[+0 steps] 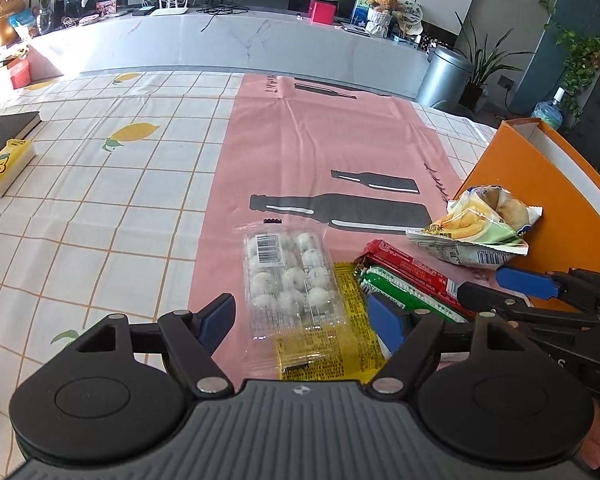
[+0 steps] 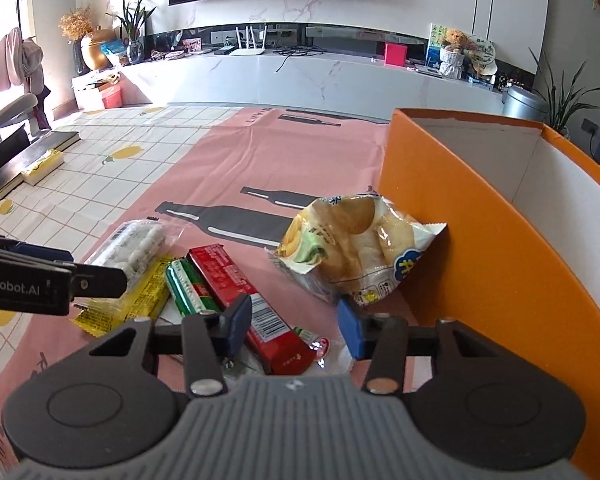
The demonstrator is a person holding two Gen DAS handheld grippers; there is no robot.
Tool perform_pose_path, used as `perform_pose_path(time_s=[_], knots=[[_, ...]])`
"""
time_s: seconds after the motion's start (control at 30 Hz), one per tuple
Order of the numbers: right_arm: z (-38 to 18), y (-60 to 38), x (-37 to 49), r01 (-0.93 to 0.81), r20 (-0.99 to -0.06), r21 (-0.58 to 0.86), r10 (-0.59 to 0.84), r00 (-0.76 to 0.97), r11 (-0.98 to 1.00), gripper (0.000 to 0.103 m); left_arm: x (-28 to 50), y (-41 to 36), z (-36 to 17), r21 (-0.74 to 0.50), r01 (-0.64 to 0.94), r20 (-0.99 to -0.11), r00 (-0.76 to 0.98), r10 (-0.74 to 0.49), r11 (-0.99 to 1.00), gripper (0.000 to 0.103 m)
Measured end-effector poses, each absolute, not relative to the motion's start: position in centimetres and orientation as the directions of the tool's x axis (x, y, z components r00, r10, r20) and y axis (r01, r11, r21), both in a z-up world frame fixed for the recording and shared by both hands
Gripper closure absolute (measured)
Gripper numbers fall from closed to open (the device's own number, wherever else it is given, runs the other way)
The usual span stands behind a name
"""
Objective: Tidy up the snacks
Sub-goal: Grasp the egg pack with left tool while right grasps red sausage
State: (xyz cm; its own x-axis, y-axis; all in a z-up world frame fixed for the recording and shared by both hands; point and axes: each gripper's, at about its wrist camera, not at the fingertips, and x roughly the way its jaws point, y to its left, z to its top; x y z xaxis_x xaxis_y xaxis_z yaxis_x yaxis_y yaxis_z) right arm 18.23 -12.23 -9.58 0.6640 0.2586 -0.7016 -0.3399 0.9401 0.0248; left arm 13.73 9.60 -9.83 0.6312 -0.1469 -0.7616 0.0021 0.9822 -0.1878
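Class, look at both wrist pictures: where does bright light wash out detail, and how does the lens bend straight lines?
Left wrist view: window glare bleaches the far left edge of the checked tablecloth, and the long marble counter bows into an arc. Right wrist view: light burns out the left edge by the hanging clothes, the orange box wall curves, and the snacks stay fairly sharp.

A pink mat (image 1: 312, 140) printed with dark grey bottle shapes lies over a white tablecloth (image 1: 100, 208) gridded in orange with yellow lemons. On the mat lie a clear pack of white balls (image 1: 288, 276), a yellow wrapper (image 1: 348, 340), green (image 2: 186, 286) and red (image 2: 236, 280) bars. The box (image 2: 480, 248) at right is orange outside, white inside.
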Motion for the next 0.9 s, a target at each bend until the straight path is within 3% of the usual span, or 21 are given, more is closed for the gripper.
perform_pose_path(time_s=[0.33, 0.6, 0.9], knots=[[-10.4, -11.0, 17.4, -0.437, -0.708, 0.132, 0.393, 0.586, 0.89, 0.058, 15.5, 9.1, -11.1, -0.154, -0.003, -0.78, 0.615, -0.12, 0.988, 0.015], [-10.5, -10.0, 19.0, -0.436, -0.705, 0.14, 0.399, 0.586, 0.889, 0.058, 16.2, 9.3, -11.5, -0.145, 0.003, -0.789, 0.603, -0.118, 0.989, 0.015], [-11.2, -9.5, 20.4, -0.418, -0.717, 0.152, 0.391, 0.578, 0.896, 0.078, 16.1, 9.5, -11.6, -0.157, 0.02, -0.78, 0.611, -0.137, 0.987, 0.033]])
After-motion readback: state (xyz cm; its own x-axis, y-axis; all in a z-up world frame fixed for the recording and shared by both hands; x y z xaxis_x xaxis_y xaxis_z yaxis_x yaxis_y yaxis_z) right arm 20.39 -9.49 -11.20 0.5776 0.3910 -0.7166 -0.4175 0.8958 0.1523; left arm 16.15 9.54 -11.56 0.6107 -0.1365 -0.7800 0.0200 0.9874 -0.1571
